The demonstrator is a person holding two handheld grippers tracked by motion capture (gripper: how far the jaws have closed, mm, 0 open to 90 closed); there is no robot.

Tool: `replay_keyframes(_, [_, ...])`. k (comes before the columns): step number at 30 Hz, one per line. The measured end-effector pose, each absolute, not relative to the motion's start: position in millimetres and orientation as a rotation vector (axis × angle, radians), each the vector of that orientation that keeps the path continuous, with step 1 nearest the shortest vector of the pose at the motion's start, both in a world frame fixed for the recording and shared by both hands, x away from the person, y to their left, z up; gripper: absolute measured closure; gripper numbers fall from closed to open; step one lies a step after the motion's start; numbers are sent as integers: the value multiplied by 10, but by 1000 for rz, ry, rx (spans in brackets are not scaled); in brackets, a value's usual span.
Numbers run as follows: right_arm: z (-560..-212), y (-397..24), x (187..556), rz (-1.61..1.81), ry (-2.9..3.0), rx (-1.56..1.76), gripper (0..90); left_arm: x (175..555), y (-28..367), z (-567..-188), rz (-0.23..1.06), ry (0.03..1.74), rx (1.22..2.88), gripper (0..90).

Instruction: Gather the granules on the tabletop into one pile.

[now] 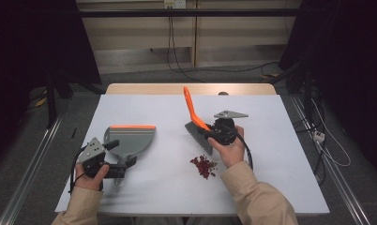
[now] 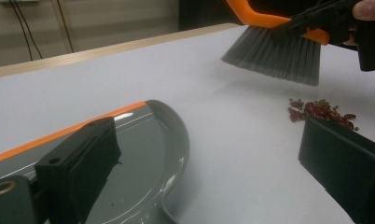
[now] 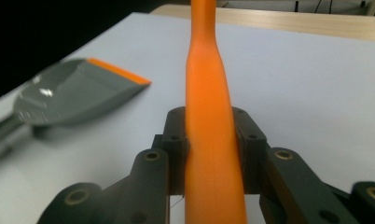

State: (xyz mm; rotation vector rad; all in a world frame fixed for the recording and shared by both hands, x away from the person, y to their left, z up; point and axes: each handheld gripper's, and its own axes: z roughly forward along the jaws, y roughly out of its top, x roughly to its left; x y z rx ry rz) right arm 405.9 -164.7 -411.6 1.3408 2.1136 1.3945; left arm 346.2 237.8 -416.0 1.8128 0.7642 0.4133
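Right tongs (image 1: 214, 132) clamping brush (image 1: 198, 126), left tongs (image 1: 125, 165) open beside dustpan (image 1: 130, 139)

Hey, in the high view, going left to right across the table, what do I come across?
Left tongs → grey dustpan with orange lip → orange-handled brush, clamped in the right tongs. The red crumb pile sits nearer the person, overlapping the brush's span.

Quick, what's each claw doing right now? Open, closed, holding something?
Left claw: open, its jaws apart either side of the grey dustpan, gripping nothing.
Right claw: closed on the brush's orange handle.
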Motion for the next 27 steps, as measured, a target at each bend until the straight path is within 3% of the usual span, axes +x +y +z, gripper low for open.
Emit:
replay_keyframes(14, [-4304,-1727,3841,1232,2421,722,713,3450,2365,-4150,415,766,1807,47])
replay_keyframes(27, [-4294,-1697,3637,1245,2476,563,713,3436,2373,-4136,417,766,1808,47])
